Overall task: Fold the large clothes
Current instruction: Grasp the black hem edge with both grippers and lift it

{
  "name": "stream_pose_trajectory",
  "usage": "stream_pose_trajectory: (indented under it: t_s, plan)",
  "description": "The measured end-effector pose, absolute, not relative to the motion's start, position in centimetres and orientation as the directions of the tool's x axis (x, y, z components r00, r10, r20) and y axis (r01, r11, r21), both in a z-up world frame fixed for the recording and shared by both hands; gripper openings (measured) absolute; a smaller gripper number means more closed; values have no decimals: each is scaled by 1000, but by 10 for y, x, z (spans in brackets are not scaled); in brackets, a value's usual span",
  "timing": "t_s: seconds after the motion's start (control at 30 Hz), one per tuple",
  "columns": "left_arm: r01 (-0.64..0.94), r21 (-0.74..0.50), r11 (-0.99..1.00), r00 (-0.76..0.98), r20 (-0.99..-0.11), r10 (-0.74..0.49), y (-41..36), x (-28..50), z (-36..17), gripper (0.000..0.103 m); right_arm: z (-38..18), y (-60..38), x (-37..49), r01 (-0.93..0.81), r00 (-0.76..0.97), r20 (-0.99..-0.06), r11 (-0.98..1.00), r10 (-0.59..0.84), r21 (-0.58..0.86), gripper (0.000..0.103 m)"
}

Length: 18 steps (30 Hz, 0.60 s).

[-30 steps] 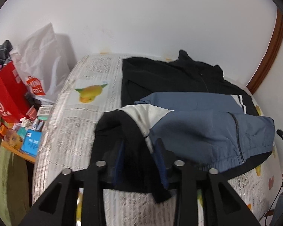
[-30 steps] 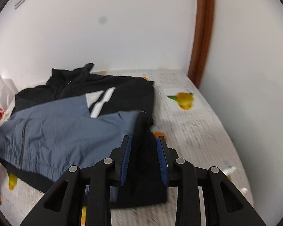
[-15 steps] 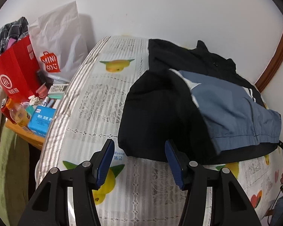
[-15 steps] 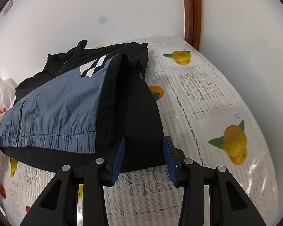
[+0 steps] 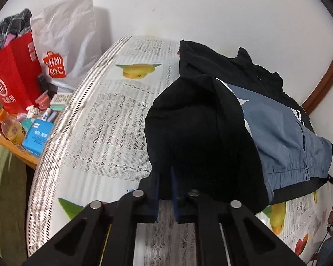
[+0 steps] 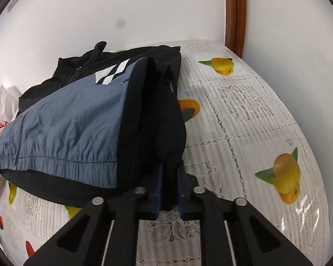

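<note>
A black and blue-grey jacket [image 5: 279,133] with white stripes lies on the fruit-print lace tablecloth [image 5: 100,137], both black sleeves folded in over its front. My left gripper [image 5: 164,190] is at the near left corner of the jacket. Its jaws are closing and the blue pads pinch black fabric. In the right wrist view the jacket [image 6: 66,128] fills the left half. My right gripper [image 6: 169,188] is at its near right corner, jaws closing, with a fold of black fabric pressed between the pads.
A red paper bag [image 5: 13,77], a white shopping bag [image 5: 64,44], a bottle [image 5: 11,128] and a blue box [image 5: 37,137] crowd a low side table on the left. A brown door frame [image 6: 235,11] stands at the far right corner. The tablecloth [image 6: 250,133] lies bare to the jacket's right.
Both grippers let go of the sleeves, which now lie on the jacket. They sank toward the near edge, stood open for a moment, and have now closed on black fabric at its two corners.
</note>
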<state>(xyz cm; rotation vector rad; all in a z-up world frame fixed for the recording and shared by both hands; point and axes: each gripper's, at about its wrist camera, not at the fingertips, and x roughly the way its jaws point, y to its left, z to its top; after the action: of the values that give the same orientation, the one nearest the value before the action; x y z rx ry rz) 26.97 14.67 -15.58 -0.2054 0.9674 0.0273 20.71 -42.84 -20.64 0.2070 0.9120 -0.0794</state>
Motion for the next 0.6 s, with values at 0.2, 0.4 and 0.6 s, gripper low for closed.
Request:
stream_pose_trajectory:
  t_s: [0.2, 0.4, 0.6]
  plan:
    - [-109, -164, 980, 579, -812, -71, 147, 248, -144, 5, -197, -426, 196, 148, 626, -780, 978, 25, 149, 6]
    - [-93, -161, 983, 573, -816, -79, 144, 213, -139, 5, -191, -427, 175, 124, 629, -775, 976, 62, 178, 6]
    - [-79, -163, 983, 551, -829, -93, 140, 193, -143, 5, -195, -428, 151, 113, 614, -786, 978, 72, 178, 7]
